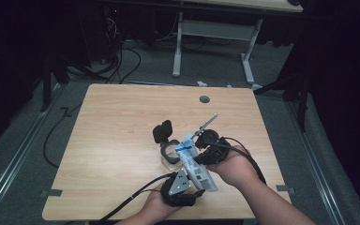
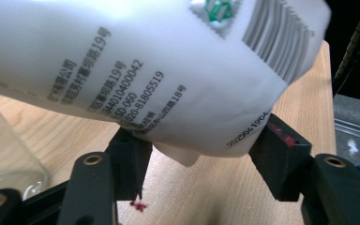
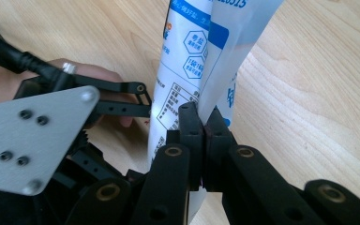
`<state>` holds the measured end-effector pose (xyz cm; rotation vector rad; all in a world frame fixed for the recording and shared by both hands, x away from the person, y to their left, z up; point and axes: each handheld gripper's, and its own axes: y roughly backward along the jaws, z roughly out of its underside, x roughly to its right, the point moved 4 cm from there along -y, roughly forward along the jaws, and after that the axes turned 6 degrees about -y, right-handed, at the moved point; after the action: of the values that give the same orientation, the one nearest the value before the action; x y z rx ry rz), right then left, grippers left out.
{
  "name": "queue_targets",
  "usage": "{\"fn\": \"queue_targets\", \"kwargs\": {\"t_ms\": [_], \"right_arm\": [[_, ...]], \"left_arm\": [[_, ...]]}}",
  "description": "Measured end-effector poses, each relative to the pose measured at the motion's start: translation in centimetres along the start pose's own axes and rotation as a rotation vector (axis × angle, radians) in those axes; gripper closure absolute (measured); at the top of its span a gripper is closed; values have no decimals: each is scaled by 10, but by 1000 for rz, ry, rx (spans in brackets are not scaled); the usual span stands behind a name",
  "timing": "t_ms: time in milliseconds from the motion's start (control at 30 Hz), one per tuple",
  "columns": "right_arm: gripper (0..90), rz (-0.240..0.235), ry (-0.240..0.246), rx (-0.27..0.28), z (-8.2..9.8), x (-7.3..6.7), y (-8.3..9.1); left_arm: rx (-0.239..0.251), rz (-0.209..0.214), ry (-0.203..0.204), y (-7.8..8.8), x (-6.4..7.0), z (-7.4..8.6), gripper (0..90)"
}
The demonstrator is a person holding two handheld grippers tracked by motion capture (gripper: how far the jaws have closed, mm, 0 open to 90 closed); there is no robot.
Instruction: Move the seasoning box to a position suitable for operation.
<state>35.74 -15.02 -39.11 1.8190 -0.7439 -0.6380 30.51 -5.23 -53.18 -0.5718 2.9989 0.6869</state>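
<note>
the wooden desk [image 1: 112,140] carried everything, with a small round grommet [image 1: 204,99] near its far edge and a second table's white legs [image 1: 178,42] on the floor beyond. above the desk's near middle hung a white and blue printed pouch [image 1: 194,161], held between both claws. its long axis ran from the near right, by the left claw [image 1: 187,190], up and away toward the right claw [image 1: 205,154] and the desk's centre, tilted rather than flat.

in the left gripper view the pouch [image 2: 136,70] sagged across the two black jaws, its lower edge between them; the jaws stood fairly wide, each touching the pouch's underside at a corner, and it could not be told whether they truly pinched it. in the right gripper view the right claw [image 3: 203,124] was closed tight on a fold of the pouch [image 3: 187,61], jaws pressed together on the film.

just left of the pouch stood a clear glass jar [image 1: 168,152], close against it, with a black lid [image 1: 162,131] raised behind it. a thin pale stick [image 1: 208,122] slanted up beyond the right claw.
</note>
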Motion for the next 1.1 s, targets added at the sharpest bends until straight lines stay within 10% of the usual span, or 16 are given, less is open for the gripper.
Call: {"fn": "queue_targets", "kwargs": {"t_ms": [1100], "right_arm": [[895,52,9,-43,-22,-2,-12]], "left_arm": [[-28,-7,-1,-1,-3,-2,452]]}}
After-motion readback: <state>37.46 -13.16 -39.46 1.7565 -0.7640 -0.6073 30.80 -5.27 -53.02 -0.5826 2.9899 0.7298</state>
